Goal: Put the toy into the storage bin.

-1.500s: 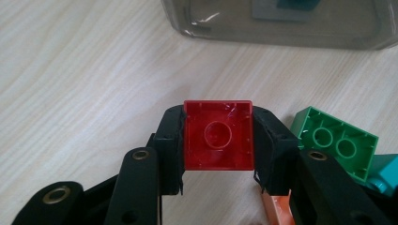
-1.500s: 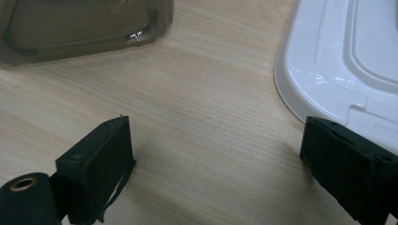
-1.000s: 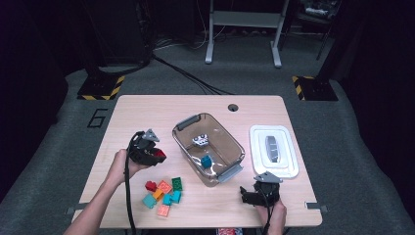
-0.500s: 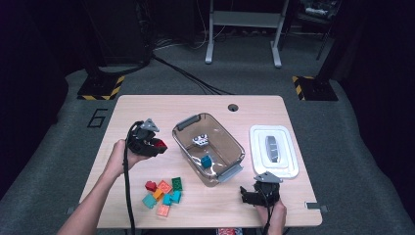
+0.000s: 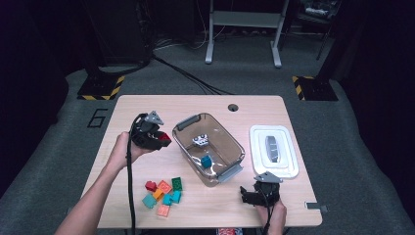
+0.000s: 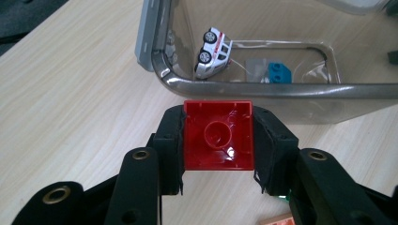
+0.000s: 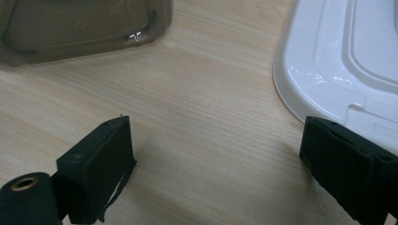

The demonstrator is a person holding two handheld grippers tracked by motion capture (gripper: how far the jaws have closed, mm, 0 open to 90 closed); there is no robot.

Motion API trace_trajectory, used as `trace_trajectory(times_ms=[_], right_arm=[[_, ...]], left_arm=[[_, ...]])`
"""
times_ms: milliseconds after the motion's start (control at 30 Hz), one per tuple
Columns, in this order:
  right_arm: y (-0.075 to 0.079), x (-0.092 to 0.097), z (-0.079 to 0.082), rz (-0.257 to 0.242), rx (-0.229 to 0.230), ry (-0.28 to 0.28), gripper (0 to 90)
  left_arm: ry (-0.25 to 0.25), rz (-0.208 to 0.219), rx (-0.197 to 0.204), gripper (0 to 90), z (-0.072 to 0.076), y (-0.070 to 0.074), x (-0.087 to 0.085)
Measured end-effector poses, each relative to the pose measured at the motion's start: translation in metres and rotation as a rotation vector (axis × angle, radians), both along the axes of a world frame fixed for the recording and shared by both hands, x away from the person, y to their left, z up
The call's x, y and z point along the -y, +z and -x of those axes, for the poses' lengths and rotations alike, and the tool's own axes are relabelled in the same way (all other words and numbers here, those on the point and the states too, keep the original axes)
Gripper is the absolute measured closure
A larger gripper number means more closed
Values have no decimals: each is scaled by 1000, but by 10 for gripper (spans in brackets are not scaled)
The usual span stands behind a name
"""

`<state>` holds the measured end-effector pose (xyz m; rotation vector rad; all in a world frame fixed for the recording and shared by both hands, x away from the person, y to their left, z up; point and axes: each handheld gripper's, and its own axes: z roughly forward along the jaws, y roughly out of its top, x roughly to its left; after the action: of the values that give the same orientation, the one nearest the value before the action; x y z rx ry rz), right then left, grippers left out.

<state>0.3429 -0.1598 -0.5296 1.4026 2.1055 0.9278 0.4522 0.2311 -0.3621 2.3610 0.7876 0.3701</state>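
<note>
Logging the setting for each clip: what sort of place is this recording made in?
Probably a lab or studio set up for recording: a lone wooden table on grey carpet, yellow-and-black striped floor plates beside it, loose cables across the floor, and a metal stand behind.

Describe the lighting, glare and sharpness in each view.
High view: the table is evenly lit against a dark floor, and the picture is soft. Left gripper view: the red block is sharp with small glare spots, the clear bin reflects. Right gripper view: the white lid shows sheen; the near jaws are slightly blurred.
</note>
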Motion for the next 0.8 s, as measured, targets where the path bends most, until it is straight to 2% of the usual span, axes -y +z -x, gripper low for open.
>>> trace_trajectory(times_ms=[800], right_arm=[[0, 1, 0, 4, 0, 3, 91]], left_arm=[[-34, 5, 27, 587, -20, 28, 28]])
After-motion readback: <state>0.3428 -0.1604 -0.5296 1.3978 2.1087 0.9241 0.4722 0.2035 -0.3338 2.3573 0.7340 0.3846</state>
